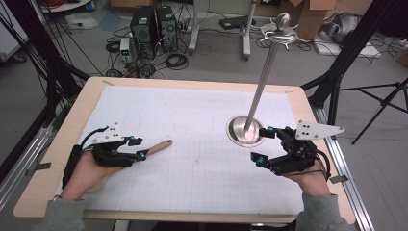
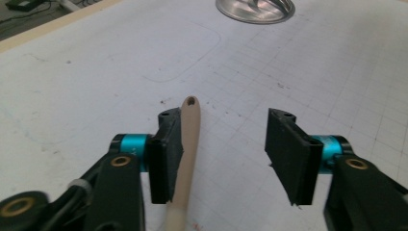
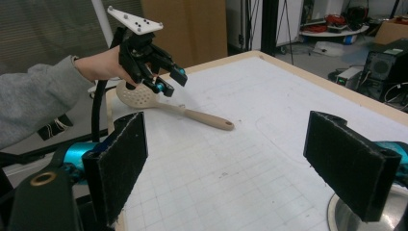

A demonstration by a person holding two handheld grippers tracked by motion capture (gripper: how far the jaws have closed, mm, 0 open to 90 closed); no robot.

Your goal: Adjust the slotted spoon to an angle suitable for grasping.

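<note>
White gridded mat [image 1: 202,168] covers wooden table. We see beige slotted spoon [image 3: 168,107] lying flat on mat; left gripper [image 1: 137,148] jaws open above handle. Right gripper [image 1: 263,146] jaws wide, empty, beside steel stand base [image 1: 238,132].

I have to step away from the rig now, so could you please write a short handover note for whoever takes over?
Left gripper: open, jaws apart over the slotted spoon, whose handle runs beside one pad.
Right gripper: open, holding nothing, beside the metal stand.
Spoon lies flat on the white mat, handle pointing toward the stand's round base.
Done: nothing hangs on the stand yet.
Left: probably grip the spoon and hang it on the stand.
</note>
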